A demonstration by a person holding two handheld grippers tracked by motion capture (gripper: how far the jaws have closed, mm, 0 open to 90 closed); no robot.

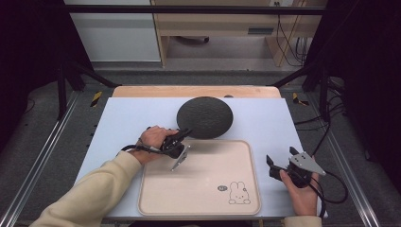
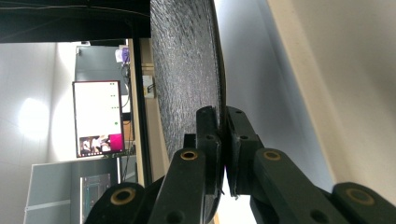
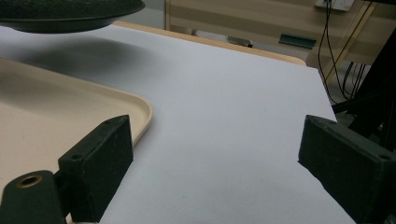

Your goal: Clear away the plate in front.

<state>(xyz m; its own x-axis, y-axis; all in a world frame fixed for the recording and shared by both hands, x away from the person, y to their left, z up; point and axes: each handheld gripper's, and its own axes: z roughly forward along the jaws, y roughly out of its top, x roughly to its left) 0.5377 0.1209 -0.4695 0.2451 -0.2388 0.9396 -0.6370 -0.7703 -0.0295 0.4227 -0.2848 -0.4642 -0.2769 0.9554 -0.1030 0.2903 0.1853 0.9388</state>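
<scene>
Left gripper (image 1: 183,135), jaws clamped on the rim of the black plate (image 1: 204,117) at frame centre, could let it tilt and slip onto the tray (image 1: 198,198); right gripper (image 1: 279,163) jaws apart.

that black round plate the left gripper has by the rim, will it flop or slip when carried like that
The black plate probably stays stiff: its rim holds an even curve while lifted off the table. Held at one edge by the left gripper, it may sag or twist. Its rough-looking texture should resist slipping.
</scene>
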